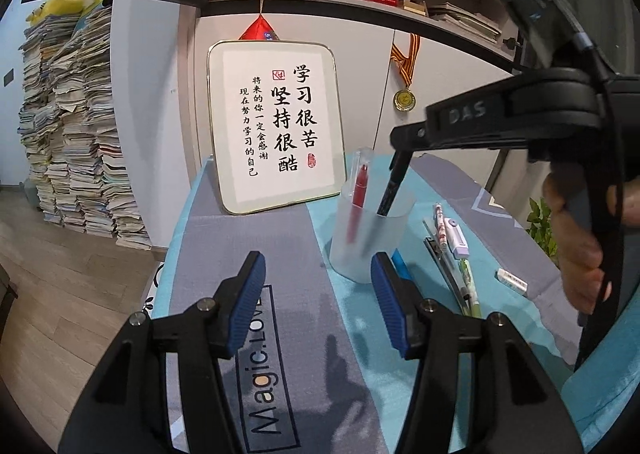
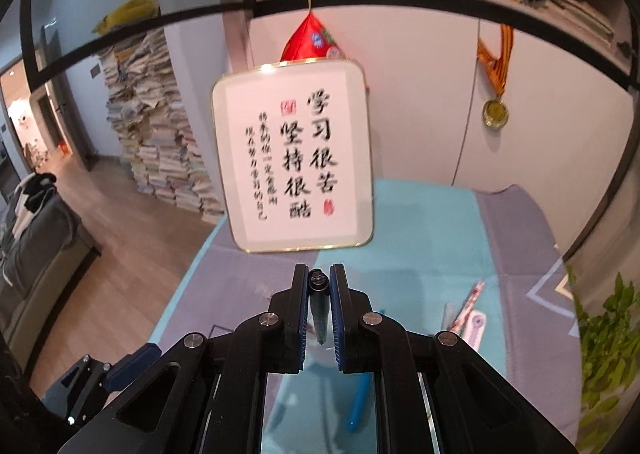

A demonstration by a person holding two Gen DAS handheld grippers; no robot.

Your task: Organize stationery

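Over the frosted translucent plastic cup (image 1: 366, 238), the right tool (image 2: 319, 286) grips a dark pen (image 2: 319, 294), seemingly ready to release; the left tool (image 1: 318, 294) hangs open.

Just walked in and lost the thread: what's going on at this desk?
A person is tidying stationery with two hand-held grippers. The right hand-held gripper is shut on a dark pen, its tip already inside the frosted cup, where a red pen stands. The left hand-held gripper is open and empty, near the cup. More pens and an eraser lie on the cloth to the cup's right.
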